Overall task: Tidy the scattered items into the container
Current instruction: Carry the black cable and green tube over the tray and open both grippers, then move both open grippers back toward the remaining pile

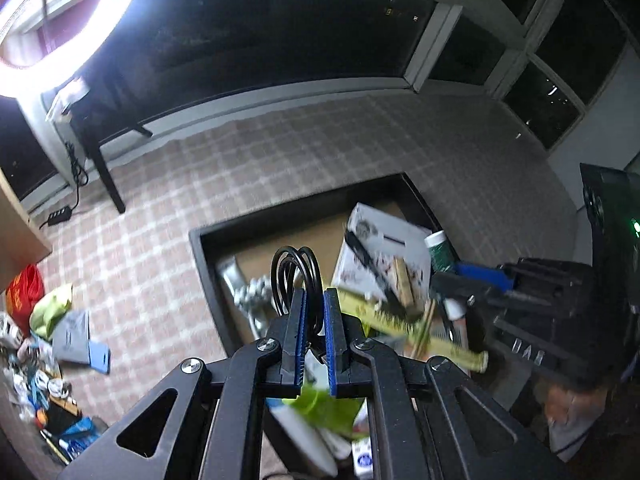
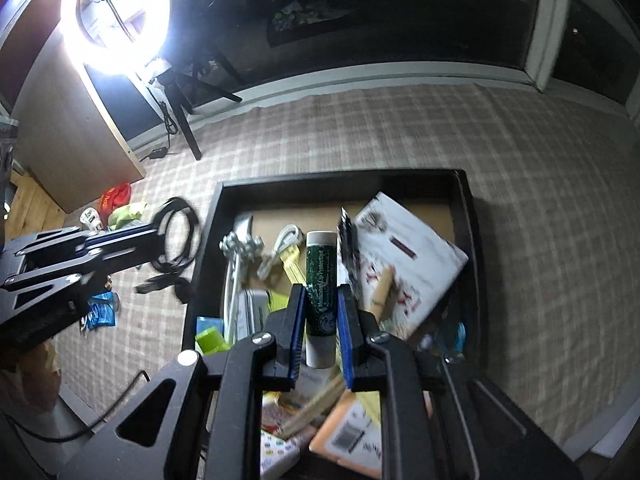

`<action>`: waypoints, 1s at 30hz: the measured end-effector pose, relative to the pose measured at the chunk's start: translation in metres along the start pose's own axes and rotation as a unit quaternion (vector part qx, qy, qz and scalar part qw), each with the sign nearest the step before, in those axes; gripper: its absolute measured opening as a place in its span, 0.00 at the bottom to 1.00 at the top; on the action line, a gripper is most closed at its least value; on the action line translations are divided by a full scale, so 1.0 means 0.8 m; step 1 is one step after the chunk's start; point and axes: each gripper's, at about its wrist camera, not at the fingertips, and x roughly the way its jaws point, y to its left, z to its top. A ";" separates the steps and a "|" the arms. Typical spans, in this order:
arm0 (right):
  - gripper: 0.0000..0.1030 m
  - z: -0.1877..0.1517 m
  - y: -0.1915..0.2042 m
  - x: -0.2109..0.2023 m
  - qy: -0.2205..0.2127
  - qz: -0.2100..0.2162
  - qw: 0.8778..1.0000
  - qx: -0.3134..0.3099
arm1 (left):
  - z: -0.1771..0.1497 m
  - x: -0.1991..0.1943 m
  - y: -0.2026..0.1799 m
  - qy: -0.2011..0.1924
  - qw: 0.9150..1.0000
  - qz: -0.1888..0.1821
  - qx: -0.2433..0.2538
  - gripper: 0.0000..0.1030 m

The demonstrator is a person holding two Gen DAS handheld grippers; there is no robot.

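My left gripper (image 1: 315, 295) is shut on a coiled black cable (image 1: 297, 251), whose loop sticks up past the blue pads. In the right wrist view the left gripper (image 2: 157, 233) holds that cable (image 2: 176, 202) over the carpet, just left of the container. The container (image 2: 340, 178) is a black-walled box with a brown floor (image 1: 280, 208). My right gripper (image 2: 320, 290) is shut on a dark green tube (image 2: 321, 272) with white ends, above the box. The right gripper (image 1: 450, 278) and its tube (image 1: 440, 251) also show at the right of the left wrist view.
Inside the box lie a white carton (image 2: 404, 252), a silver metal piece (image 2: 240, 246), a white cord (image 2: 282, 240) and a yellow strip (image 1: 384, 314). Several loose items (image 1: 60, 328) litter the checked carpet at left. A ring light (image 2: 116, 20) on a tripod stands by the window.
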 end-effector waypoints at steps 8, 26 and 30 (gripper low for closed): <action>0.32 0.040 0.020 0.024 0.008 0.012 0.999 -0.033 | 0.035 0.019 0.003 0.001 1.000 0.003 -0.021 0.21; 0.39 0.036 0.039 0.017 0.001 -0.008 0.999 -0.045 | 0.009 -0.013 0.019 -0.024 0.998 0.055 -0.034 0.31; 0.43 0.026 0.053 0.006 -0.008 -0.009 0.999 -0.051 | -0.010 -0.031 0.025 -0.031 0.997 0.058 -0.037 0.31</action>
